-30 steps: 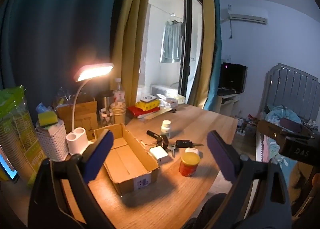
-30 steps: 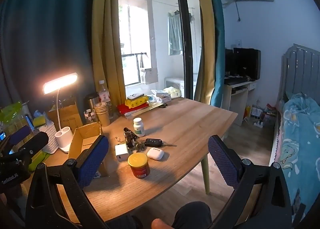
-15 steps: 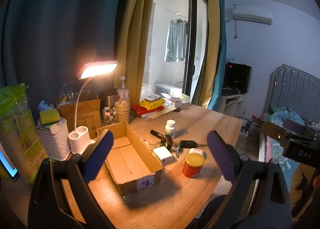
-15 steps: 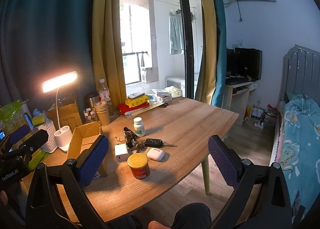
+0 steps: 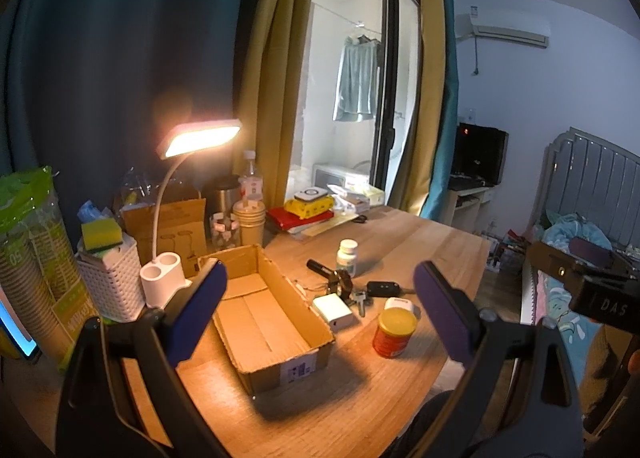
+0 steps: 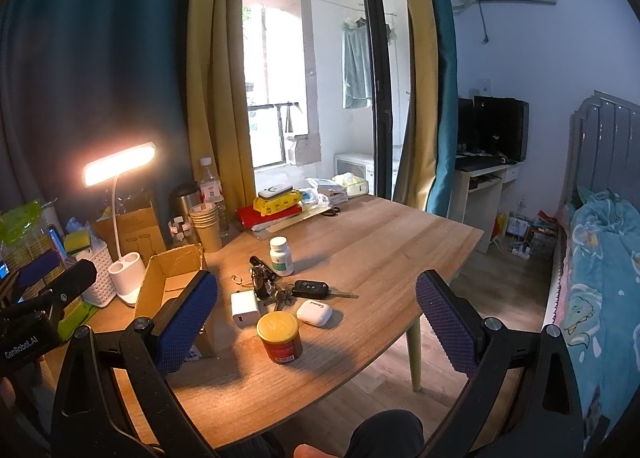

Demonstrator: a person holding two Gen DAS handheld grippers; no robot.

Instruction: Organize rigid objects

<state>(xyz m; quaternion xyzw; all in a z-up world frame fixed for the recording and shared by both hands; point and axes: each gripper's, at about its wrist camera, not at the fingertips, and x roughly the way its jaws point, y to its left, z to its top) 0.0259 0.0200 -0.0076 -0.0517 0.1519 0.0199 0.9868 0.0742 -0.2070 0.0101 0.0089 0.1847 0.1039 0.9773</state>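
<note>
An open, empty cardboard box [image 5: 264, 314] [image 6: 170, 286] lies on the wooden table [image 5: 400, 242]. Right of it sit a white charger [image 5: 332, 308] [image 6: 245, 307], a red can with yellow lid [image 5: 395, 332] [image 6: 279, 337], a white earbud case [image 6: 314, 312], a car key with keys [image 6: 310, 289], a black clip [image 6: 262, 278] and a white pill bottle [image 5: 347, 256] [image 6: 281, 255]. My left gripper [image 5: 320, 318] is open and empty above the box. My right gripper [image 6: 316, 326] is open and empty, held above the can.
A lit desk lamp [image 5: 200, 138] stands behind the box, with a white basket [image 5: 108, 278], paper cups [image 5: 249, 220], a bottle and a cardboard carton. Books and a yellow pack [image 6: 280, 200] lie at the table's back. A bed [image 6: 600, 258] is to the right.
Both grippers have drifted slightly; the left view has shifted a little so the box and objects sit lower and nearer. Nothing on the table has moved.
</note>
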